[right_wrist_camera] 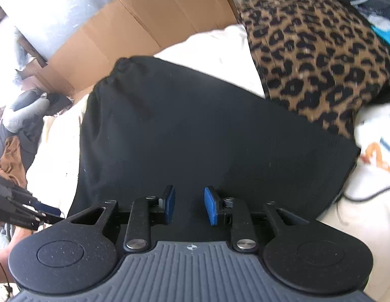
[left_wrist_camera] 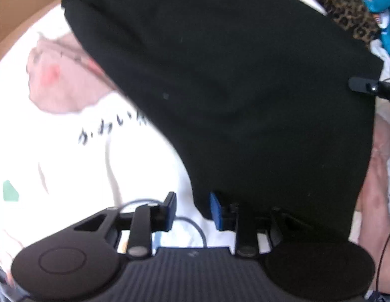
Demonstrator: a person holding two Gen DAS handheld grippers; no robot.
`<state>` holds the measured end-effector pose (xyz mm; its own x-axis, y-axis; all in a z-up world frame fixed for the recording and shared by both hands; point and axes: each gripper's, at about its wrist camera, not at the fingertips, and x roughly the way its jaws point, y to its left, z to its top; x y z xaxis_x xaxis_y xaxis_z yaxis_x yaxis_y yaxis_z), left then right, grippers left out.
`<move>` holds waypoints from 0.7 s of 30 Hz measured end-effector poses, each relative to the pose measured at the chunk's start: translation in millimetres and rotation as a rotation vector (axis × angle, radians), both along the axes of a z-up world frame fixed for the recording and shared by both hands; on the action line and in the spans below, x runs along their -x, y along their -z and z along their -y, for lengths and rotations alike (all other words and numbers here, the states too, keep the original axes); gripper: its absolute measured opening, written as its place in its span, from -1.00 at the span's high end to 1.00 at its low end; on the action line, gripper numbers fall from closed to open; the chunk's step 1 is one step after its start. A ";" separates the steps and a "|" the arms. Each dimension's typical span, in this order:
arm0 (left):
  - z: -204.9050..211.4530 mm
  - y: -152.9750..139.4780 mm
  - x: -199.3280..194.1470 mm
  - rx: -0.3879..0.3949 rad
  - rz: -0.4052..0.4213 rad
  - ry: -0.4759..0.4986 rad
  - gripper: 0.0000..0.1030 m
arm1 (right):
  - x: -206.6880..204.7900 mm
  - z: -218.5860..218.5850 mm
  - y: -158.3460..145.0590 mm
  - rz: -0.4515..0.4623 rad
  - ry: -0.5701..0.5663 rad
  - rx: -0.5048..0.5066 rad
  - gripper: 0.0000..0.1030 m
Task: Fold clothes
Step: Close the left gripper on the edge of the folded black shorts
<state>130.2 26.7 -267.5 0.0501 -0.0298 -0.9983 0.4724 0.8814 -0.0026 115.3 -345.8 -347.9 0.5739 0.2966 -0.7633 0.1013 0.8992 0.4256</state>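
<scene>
Left gripper [left_wrist_camera: 192,211] beside blurred black garment [left_wrist_camera: 232,88]

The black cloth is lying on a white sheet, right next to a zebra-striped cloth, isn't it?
Not quite. The cloth beside the black cloth has leopard spots, not zebra stripes, as the right wrist view shows. The white sheet part is right.

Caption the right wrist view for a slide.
Right hand-held gripper, jaws apart, above a black garment spread on white bedding beside leopard-print fabric.
</scene>
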 end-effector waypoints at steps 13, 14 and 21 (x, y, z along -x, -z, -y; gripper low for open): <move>-39.8 -3.5 26.0 0.019 0.034 -0.243 0.39 | 2.6 4.5 8.4 -0.043 0.032 0.133 0.38; -45.0 -6.7 30.6 0.018 0.037 -0.274 0.39 | 2.6 5.3 8.8 -0.044 0.039 0.128 0.38; -70.4 -13.2 57.9 0.042 0.080 -0.377 0.39 | 5.1 5.5 8.6 -0.042 0.041 0.129 0.38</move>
